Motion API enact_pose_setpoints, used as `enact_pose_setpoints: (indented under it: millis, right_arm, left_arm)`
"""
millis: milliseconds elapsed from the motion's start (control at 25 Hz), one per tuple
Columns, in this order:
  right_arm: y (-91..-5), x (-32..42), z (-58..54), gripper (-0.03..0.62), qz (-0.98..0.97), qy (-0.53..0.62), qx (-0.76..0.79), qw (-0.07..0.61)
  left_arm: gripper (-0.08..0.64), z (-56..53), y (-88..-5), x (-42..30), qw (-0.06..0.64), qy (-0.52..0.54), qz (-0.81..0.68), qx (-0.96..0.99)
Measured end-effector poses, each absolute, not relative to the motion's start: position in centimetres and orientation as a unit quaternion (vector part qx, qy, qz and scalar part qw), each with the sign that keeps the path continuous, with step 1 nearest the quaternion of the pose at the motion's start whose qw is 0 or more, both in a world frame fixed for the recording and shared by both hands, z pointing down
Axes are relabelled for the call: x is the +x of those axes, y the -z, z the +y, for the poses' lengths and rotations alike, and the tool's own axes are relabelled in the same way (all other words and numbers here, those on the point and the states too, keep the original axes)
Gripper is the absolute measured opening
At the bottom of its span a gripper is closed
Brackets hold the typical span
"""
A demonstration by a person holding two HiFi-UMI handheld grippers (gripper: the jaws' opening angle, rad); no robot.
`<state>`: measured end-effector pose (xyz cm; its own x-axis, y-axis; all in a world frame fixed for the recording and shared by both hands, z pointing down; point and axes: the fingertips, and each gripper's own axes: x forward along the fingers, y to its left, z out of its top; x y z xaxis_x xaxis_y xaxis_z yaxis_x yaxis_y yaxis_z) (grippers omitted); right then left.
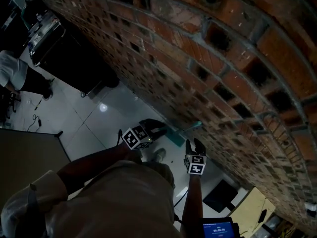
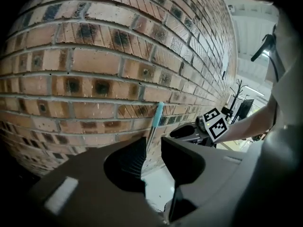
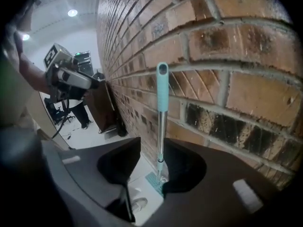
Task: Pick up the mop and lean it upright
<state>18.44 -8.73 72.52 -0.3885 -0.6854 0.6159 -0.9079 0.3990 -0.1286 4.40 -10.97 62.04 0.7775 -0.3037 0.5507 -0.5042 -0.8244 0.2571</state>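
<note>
A mop with a teal grip and a metal pole stands upright against the brick wall, its flat teal head on the floor. My right gripper is open; the pole rises between its jaws, close to the right-hand one. The head view shows this gripper just below the mop's grip. My left gripper is open and holds nothing, and it points at the mop's grip from a short way off. In the head view the left gripper sits left of the mop.
The brick wall runs along the whole right side. A dark cabinet stands against it further off, with a person beside it. A brown tabletop is at left, and a dark mat and a lit screen lie behind me.
</note>
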Motion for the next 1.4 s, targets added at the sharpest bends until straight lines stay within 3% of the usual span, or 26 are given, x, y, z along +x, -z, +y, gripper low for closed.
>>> enact_pose_setpoints:
  millis: [480,880,1400]
  right_arm:
    - [-84.0,17.4,-10.8,0.152,-0.792,-0.276,0.452,0.302]
    - [-91.3,16.9,-12.3,0.204,-0.771,-0.298,0.443,0.347]
    - [-96.0,16.4,-13.1,0.193,-0.749,-0.335,0.442,0.363]
  left_arm:
    - [0.120,-10.0,-62.1,4.3,0.190,-0.259,-0.241,0.916]
    - [0.120,-9.8,-61.5,4.2,0.170,-0.282,-0.209,0.921]
    - [0.120,-10.4,-61.5,1.8,0.157,-0.307,-0.223,0.912]
